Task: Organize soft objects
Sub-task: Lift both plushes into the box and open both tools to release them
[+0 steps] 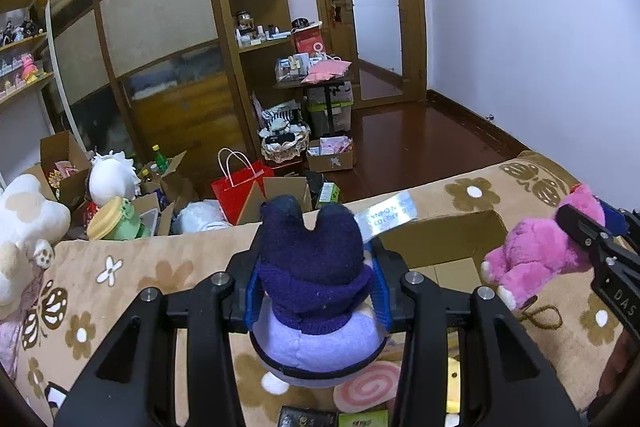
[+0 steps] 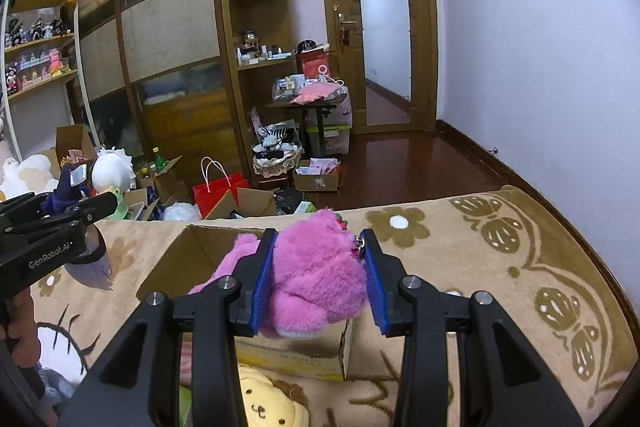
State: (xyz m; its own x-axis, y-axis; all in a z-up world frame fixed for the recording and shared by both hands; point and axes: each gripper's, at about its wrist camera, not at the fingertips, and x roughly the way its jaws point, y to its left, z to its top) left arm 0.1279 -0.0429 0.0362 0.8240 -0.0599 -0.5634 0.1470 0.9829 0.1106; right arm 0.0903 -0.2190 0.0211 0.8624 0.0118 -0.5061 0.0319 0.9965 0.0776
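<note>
the left gripper (image 1: 316, 291) pinched a purple plush toy (image 1: 316, 267) between its blue pads, holding it above the flowered blanket (image 1: 132, 267), just beside the left edge of an open cardboard box (image 1: 440, 247). the right gripper (image 2: 318, 287) squeezed a pink plush toy (image 2: 316, 279) over the box (image 2: 192, 255), near its front edge, with one fuzzy limb hanging toward the opening.

the likeliest trouble was crowding: both toys were near the same box at once, and the two grippers could bump if they came in together. the pink toy sat over the front wall, so letting go there might have left it draped on the rim or tumbling out onto the yellow plush (image 2: 264, 403) lying on the blanket below. soft fur compresses, so either toy could also have slipped from the pads. a loose tape strip (image 1: 386, 217) on the box's far flap looked apt to stick to the purple toy.
</note>
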